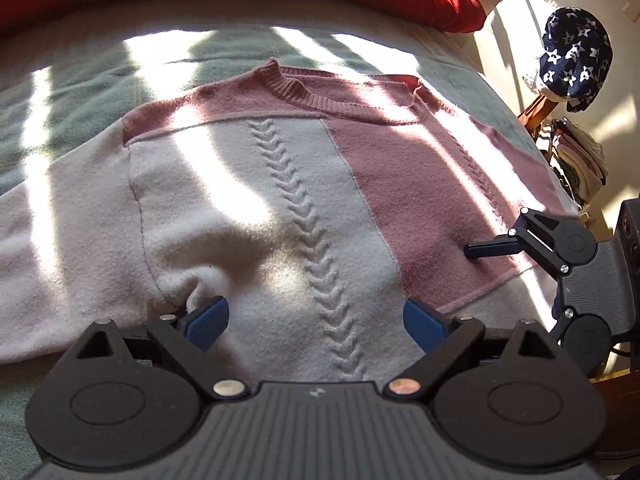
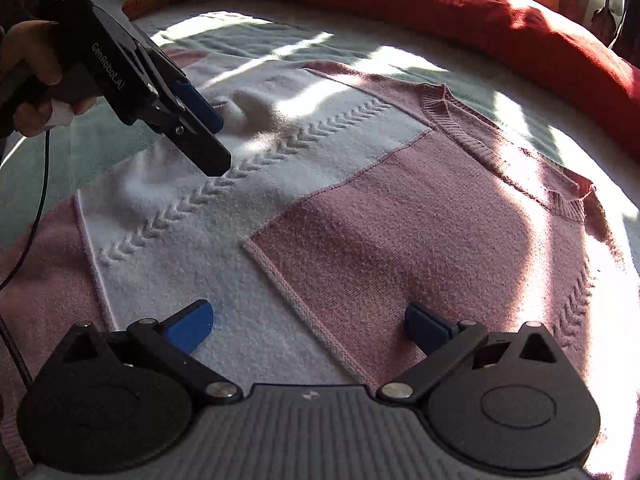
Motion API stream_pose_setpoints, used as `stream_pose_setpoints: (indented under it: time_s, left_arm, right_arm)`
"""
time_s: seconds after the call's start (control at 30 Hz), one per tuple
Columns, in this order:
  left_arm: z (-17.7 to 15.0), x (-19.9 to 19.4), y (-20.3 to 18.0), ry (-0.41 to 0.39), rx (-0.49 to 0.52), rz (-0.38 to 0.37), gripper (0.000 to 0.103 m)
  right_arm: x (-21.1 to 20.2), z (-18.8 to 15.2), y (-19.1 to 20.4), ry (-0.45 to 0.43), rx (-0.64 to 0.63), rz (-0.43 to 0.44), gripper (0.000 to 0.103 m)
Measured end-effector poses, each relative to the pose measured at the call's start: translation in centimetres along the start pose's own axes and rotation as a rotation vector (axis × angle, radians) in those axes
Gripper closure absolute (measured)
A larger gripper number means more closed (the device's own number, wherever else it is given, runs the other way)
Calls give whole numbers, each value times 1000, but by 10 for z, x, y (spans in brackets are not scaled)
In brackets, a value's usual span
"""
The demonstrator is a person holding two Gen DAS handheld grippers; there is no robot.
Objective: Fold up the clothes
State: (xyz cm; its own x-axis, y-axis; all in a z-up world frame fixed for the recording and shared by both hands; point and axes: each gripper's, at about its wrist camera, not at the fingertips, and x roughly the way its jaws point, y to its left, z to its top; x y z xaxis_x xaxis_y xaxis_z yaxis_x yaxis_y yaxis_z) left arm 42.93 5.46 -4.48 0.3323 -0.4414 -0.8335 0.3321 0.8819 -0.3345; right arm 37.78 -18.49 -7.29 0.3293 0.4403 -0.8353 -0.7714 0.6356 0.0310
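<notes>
A pink and white knit sweater (image 1: 280, 184) lies flat on the bed, ribbed collar (image 1: 320, 96) at the far side. A pink part (image 2: 400, 240) lies over the white cable-knit front (image 2: 192, 200). My left gripper (image 1: 316, 320) is open low over the white front, beside a small raised wrinkle (image 1: 200, 284); the right wrist view shows it as well (image 2: 218, 140). My right gripper (image 2: 308, 324) is open, straddling the edge of the pink part (image 2: 288, 292). In the left wrist view, the right gripper's finger (image 1: 492, 249) rests on the pink knit.
A pale green blanket (image 1: 80, 92) covers the bed. A red pillow (image 2: 480, 12) runs along the far side. A navy star-print cloth (image 1: 576, 56) and stacked clothes (image 1: 580, 160) sit off the right edge. A hand (image 2: 36, 72) and cable (image 2: 36, 216) are at left.
</notes>
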Motion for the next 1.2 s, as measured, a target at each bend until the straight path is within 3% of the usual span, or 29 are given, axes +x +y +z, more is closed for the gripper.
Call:
stream_pose_setpoints:
  time_s: [0.07, 0.13, 0.17, 0.3, 0.37, 0.47, 0.57, 0.7, 0.87, 1.0, 1.13, 1.2]
  left_arm:
    - [7, -8, -2, -44, 12, -14, 8]
    - [10, 11, 6, 2, 0, 9, 8]
    - [8, 23, 11, 54, -6, 54, 9]
    - [-7, 11, 11, 69, 78, 93, 10]
    - [-1, 1, 7, 86, 72, 122, 10]
    - [18, -11, 6, 17, 95, 59, 9]
    - [40, 10, 15, -3, 78, 13, 9]
    - [48, 46, 38, -2, 67, 117, 9]
    - [65, 49, 46, -34, 83, 134, 9]
    - [76, 44, 35, -62, 142, 171, 9]
    - [89, 38, 18, -83, 200, 124, 9]
    - [94, 39, 9, -86, 255, 124, 9]
  right_arm:
    - [-1, 3, 1, 1, 11, 6, 0]
    - [1, 8, 2, 1, 30, 8, 0]
    - [3, 12, 3, 4, 37, 8, 0]
    - [-1, 19, 5, -5, 43, -9, 0]
    - [-3, 18, 3, 2, 55, -16, 0]
    - [-3, 26, 3, -13, 54, -20, 0]
    - [1, 39, 6, -41, 58, -6, 0]
    - [9, 53, 12, -63, 51, 19, 0]
    - [15, 59, 29, -76, 42, 82, 0]
    - [46, 65, 41, -9, 60, 84, 0]
    - [44, 70, 41, -15, 73, 80, 0]
    - [38, 68, 22, -27, 106, 48, 0]
